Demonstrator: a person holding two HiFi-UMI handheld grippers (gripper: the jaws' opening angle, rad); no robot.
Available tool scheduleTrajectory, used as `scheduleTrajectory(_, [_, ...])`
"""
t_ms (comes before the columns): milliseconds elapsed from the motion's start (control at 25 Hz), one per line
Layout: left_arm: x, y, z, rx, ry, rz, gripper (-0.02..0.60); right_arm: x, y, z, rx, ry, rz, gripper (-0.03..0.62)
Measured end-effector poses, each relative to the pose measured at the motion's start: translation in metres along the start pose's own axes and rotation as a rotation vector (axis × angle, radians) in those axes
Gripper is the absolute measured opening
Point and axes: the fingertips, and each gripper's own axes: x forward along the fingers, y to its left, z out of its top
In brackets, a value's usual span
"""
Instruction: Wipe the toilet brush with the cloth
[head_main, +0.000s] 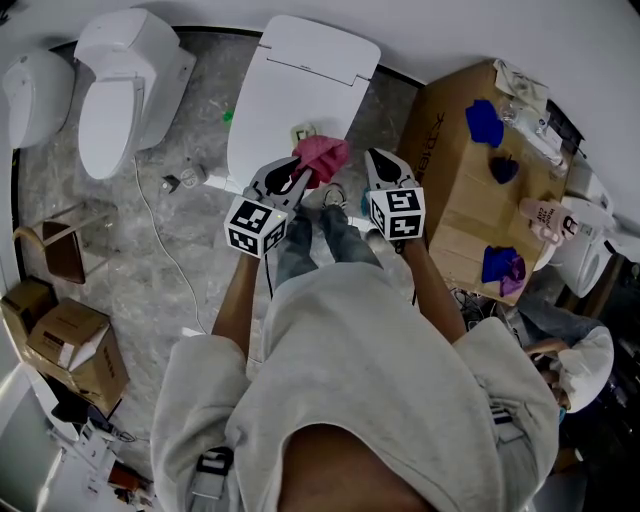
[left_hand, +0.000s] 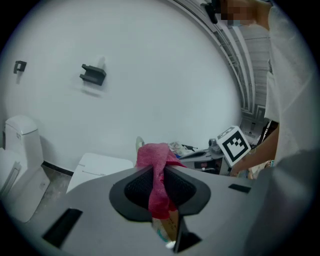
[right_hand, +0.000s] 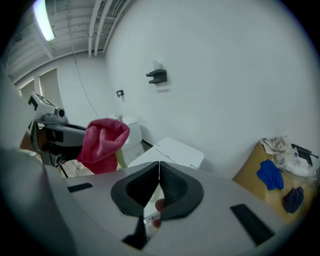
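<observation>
Grey marble floor (head_main: 190, 250), white toilets around. My left gripper (left_hand: 159, 172) clamps the soft pink cloth (left_hand: 155, 152) (light, floppy) beside the pale-green toilet brush handle (right_hand: 120, 159). The right gripper (right_hand: 159, 164) has its jaws together. I judge the handle stiff; grip it low.

Head view: camera above the person, facing steeply down to the floor (head_main: 190, 250), mid-range. Left gripper view: mounted close behind the left gripper (left_hand: 159, 172), facing roughly level toward the wall (left_hand: 160, 75). Right gripper view: mounted close behind the right gripper (right_hand: 159, 164), facing that wall. All three share the pink cloth (head_main: 322, 157) and white lid (head_main: 300, 80); both gripper views share the wall bracket (left_hand: 93, 75)
</observation>
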Motion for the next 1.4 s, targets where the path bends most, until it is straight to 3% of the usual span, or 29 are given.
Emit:
scheduleTrajectory(840, [0.034, 0.03, -0.073, -0.06, 0.191, -0.003, 0.074, 0.002, -0.008, -0.004, 0.007, 0.022, -0.021, 0.031])
scheduleTrajectory(1400, [0.041, 0.055, -0.128, -0.164, 0.32, 0.052, 0.074, 0.001, -0.011, -0.006, 0.005, 0.03, -0.027, 0.031])
